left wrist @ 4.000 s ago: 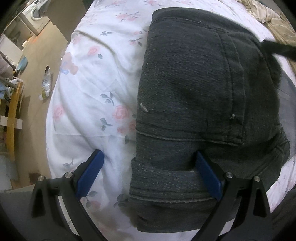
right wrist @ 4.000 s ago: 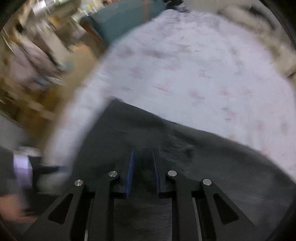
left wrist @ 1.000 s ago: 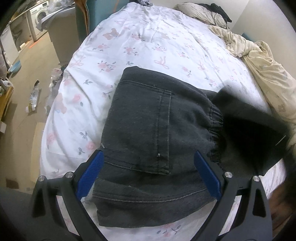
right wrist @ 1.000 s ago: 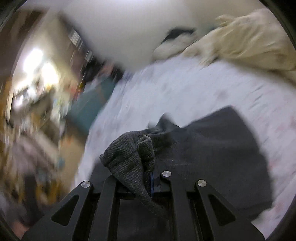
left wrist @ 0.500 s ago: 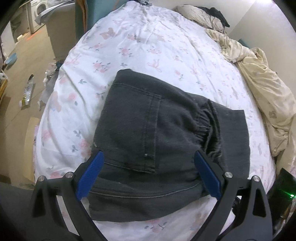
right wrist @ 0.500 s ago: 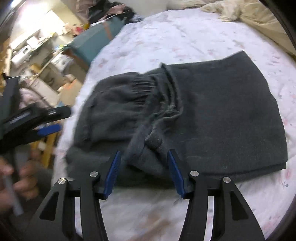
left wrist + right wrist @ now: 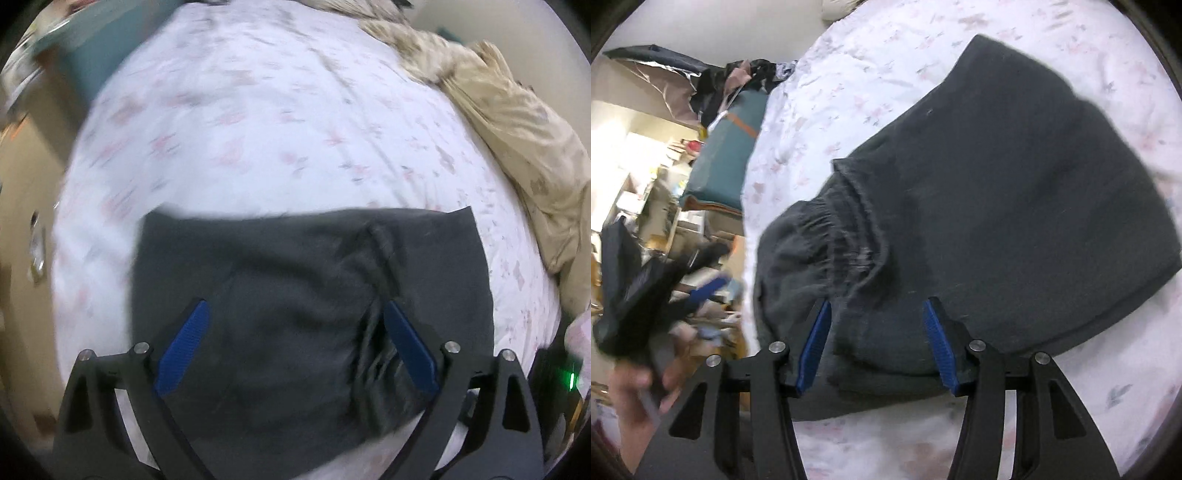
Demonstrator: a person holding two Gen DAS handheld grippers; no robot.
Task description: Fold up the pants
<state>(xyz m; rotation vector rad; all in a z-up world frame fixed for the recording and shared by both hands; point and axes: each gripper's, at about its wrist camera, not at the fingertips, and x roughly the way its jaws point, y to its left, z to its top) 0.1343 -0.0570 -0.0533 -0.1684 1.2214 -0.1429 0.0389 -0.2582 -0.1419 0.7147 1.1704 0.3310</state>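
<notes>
The dark grey pants (image 7: 303, 295) lie folded in a flat bundle on the white floral bedsheet (image 7: 258, 122). The gathered waistband (image 7: 376, 332) shows near the right side of the bundle. My left gripper (image 7: 295, 347) is open and empty above the pants' near edge. In the right wrist view the pants (image 7: 1015, 192) fill the centre with the waistband (image 7: 842, 243) bunched at left. My right gripper (image 7: 875, 343) is open, its blue pads either side of the near fold, holding nothing. The left gripper (image 7: 705, 291) shows blurred at the left.
A beige crumpled duvet (image 7: 517, 110) lies along the bed's right side. A teal box (image 7: 727, 147) stands beside the bed with clutter and shelves (image 7: 639, 177) beyond. The wooden floor (image 7: 22, 184) runs along the left. A device with a green light (image 7: 570, 378) sits at lower right.
My right gripper has let go of the pants' end and opened; the folded part now lies flat. My left gripper has swung over the bundle, its view blurred by motion.
</notes>
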